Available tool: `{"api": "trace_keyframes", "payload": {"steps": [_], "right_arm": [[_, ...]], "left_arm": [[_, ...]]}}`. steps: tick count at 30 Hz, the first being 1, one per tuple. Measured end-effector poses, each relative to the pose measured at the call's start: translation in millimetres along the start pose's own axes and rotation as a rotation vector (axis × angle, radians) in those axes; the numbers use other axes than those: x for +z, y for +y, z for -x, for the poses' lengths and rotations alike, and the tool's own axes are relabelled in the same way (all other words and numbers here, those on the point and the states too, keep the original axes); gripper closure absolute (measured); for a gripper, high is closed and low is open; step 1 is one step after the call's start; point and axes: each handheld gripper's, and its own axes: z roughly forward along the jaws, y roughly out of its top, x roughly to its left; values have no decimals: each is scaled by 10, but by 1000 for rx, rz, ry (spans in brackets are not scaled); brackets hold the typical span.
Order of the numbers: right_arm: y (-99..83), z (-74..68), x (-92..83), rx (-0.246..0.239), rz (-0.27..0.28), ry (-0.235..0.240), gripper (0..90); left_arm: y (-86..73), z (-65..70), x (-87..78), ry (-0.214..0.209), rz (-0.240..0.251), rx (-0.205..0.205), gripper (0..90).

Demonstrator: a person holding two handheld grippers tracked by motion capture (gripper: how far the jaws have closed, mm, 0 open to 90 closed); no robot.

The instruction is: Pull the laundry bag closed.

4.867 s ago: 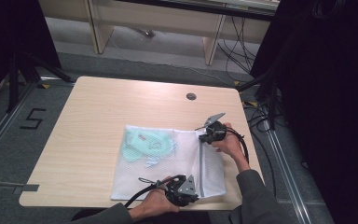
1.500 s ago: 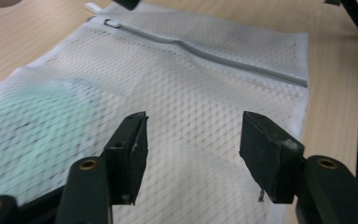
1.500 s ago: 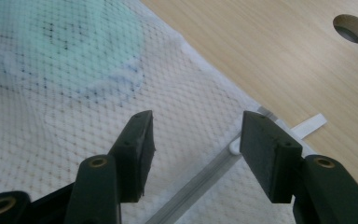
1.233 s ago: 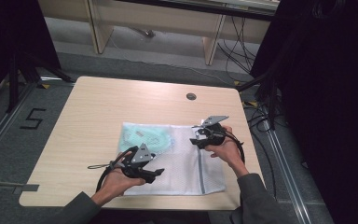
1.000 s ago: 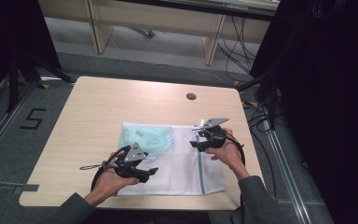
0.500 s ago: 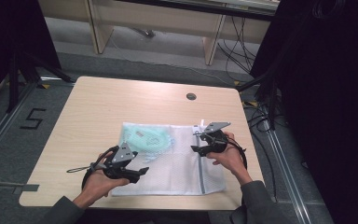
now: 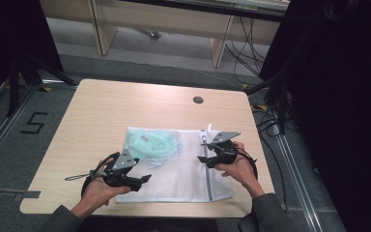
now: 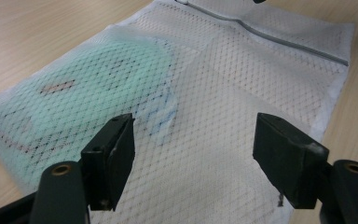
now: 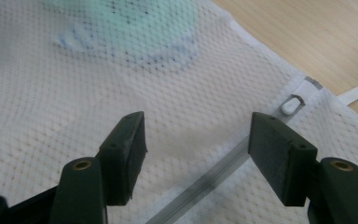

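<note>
We're hovering both grippers, left gripper [image 7: 144, 179] & right gripper [image 7: 201, 159], jaws apart w/ nothing between, over the mesh bag [image 7: 183, 166]: soft, light, floppy; we're judging the zipper [image 9: 214, 175] edge best to pinch.

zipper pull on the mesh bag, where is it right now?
In the right gripper view the zipper pull sits at the far end of the zipper, at the mesh bag edge, beyond the right gripper and its open jaws.

- Mint-green garment [image 8: 88, 88] inside the mesh laundry bag [image 8: 223, 112]: print veiled by the netting, illegible.
- Bag's near edge: cut off at the frame bottom in both gripper views.
- Zipper pull [image 9: 292, 105]: details too small to tell.
</note>
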Motion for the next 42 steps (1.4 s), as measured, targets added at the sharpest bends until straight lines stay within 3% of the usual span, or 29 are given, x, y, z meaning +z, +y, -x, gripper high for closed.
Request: {"api": "trace_keyframes", "payload": {"steps": [1, 3, 5, 6, 8, 9, 14, 15, 17, 20, 21, 22, 23, 24, 26, 29, 30, 31, 37, 39, 40, 41, 42], "right_arm": [[-7, -7, -10, -8, -1, -3, 374], [-31, -24, -19, -25, 8, 8, 367], [-54, -50, -61, -8, -21, 20, 364], [-82, -69, -43, -4, 9, 8, 360], [-116, -87, -72, -10, 7, 18, 357], [-135, -105, -85, -3, 1, 28, 353], [-256, -197, -136, 23, -16, 41, 340], [-274, -197, -141, 4, -11, 32, 337], [-311, -222, -171, 12, -3, 27, 331], [-354, -235, -246, 11, -30, 30, 321], [-383, -246, -228, 15, 9, 16, 318], [-398, -251, -246, 15, -1, 14, 317], [-412, -256, -269, 19, -13, 22, 316], [-435, -268, -264, 24, 6, 15, 312], [-462, -288, -287, 25, -14, 17, 308], [-507, -320, -319, 10, -14, 5, 304], [-508, -335, -346, 29, -31, 19, 303], [-531, -340, -339, 20, -11, 10, 300], [-614, -389, -419, 30, -41, 14, 291], [-651, -393, -428, 26, -27, 1, 284], [-656, -394, -454, 25, -48, 10, 285], [-689, -407, -439, 25, -18, -9, 286], [-697, -408, -457, 17, -36, -8, 286]], "left_arm": [[-7, 12, 0, 3, 11, -27, 290], [-12, -16, -26, 2, 4, 3, 287], [-26, -13, -52, 8, -9, -16, 284], [-33, -17, -62, -1, -8, -14, 284], [-49, -19, -82, 6, -5, -6, 283], [-62, -12, -87, 10, -1, -20, 282], [-95, 4, -137, 13, -24, 0, 279], [-101, 7, -138, 8, -16, -3, 277], [-107, 15, -158, 7, -17, 0, 274], [-123, 23, -177, 2, -18, -2, 271], [-127, 21, -189, 7, -22, 8, 269], [-133, 17, -193, -3, -17, 13, 268], [-142, 27, -195, 1, -18, -7, 266], [-149, 26, -200, 2, -19, -6, 265], [-154, 12, -216, 3, -28, 19, 263], [-170, 23, -225, 6, -22, -7, 263], [-168, 18, -243, 18, -27, 5, 263], [-173, 20, -252, 10, -25, -3, 263], [-202, 25, -304, 20, -18, -13, 253], [-216, 23, -327, 24, -24, -9, 251], [-223, 15, -338, 23, -31, -4, 251], [-236, 21, -333, 23, -20, -18, 250], [-241, 13, -342, 28, -24, -9, 249]]}}
